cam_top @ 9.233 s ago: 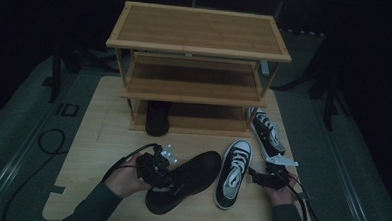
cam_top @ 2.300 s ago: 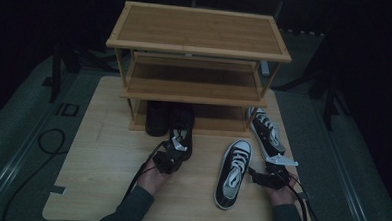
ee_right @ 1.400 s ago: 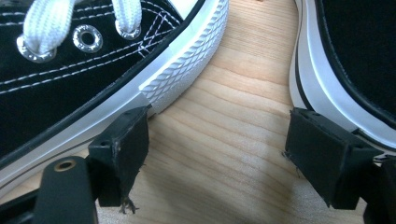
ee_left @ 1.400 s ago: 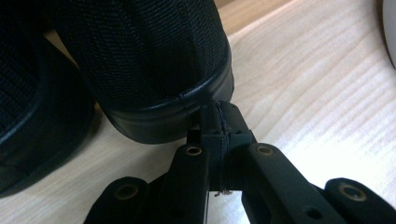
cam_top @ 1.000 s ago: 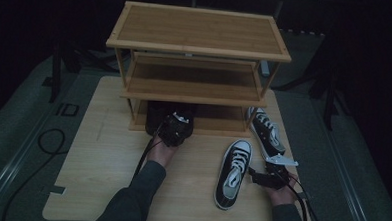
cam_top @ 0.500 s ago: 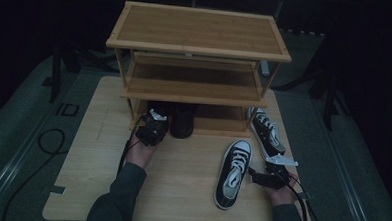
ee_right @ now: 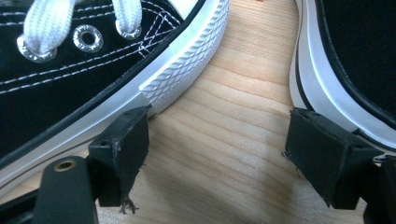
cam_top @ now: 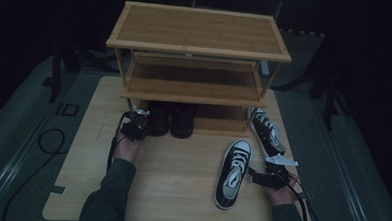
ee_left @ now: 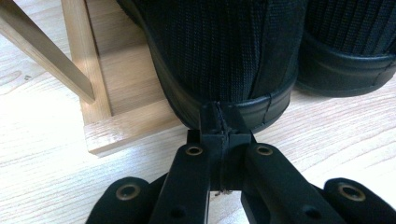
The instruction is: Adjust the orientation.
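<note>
2 black knit shoes sit side by side on the rack's bottom shelf at its left end, heels toward the person, long axes running front to back. 2 black-and-white sneakers lie near the desk's right edge. the left gripper, fingers together, touches the left shoe's heel; the right gripper rests fingers apart between the sneakers.

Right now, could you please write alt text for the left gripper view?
The left gripper, shut with nothing between its tips, touches the heel of a black knit shoe on the wooden rack's bottom shelf; a second black shoe sits beside it.
</note>
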A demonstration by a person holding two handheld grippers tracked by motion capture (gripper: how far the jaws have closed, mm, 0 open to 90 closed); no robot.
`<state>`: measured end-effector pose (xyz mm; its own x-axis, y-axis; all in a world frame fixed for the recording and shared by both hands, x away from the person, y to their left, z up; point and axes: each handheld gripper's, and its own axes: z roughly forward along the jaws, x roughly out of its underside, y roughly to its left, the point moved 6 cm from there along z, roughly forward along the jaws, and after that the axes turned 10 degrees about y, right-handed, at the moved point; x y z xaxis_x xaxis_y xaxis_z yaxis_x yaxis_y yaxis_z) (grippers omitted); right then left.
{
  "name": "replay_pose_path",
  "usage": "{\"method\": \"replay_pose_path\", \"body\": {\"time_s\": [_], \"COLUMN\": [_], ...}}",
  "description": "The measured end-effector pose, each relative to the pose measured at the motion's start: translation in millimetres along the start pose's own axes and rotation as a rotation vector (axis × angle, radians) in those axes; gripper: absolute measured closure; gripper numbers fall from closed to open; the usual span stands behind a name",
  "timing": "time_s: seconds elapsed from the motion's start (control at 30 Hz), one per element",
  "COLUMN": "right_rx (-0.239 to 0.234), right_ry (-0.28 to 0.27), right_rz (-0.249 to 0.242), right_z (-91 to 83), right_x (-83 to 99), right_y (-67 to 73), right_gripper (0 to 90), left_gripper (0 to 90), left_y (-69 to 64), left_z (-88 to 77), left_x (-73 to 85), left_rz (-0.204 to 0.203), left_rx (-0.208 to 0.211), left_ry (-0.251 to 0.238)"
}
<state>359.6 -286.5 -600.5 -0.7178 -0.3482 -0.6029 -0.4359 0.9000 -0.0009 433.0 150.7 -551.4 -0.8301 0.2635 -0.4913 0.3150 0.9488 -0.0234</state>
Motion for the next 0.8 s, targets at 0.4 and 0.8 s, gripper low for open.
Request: {"method": "replay_pose_path", "body": {"time_s": [0.4, 0.8], "right_rx": [0.000, -0.002], "right_ry": [0.000, 0.002], "right_rz": [0.000, -0.002], "right_z": [0.0, 0.0], "right_x": [0.0, -0.2], "right_y": [0.1, -0.1], "right_gripper": [21.5, 22.0], "left_gripper": [86.2, 69.7], "left_y": [-7.2, 12.4], "left_z": [-4.3, -0.5], "left_x": [0.6, 9.9], "left_rz": [0.042, 0.021], "left_rx": [0.010, 0.000], "left_ry": [-0.036, -0.106]}}
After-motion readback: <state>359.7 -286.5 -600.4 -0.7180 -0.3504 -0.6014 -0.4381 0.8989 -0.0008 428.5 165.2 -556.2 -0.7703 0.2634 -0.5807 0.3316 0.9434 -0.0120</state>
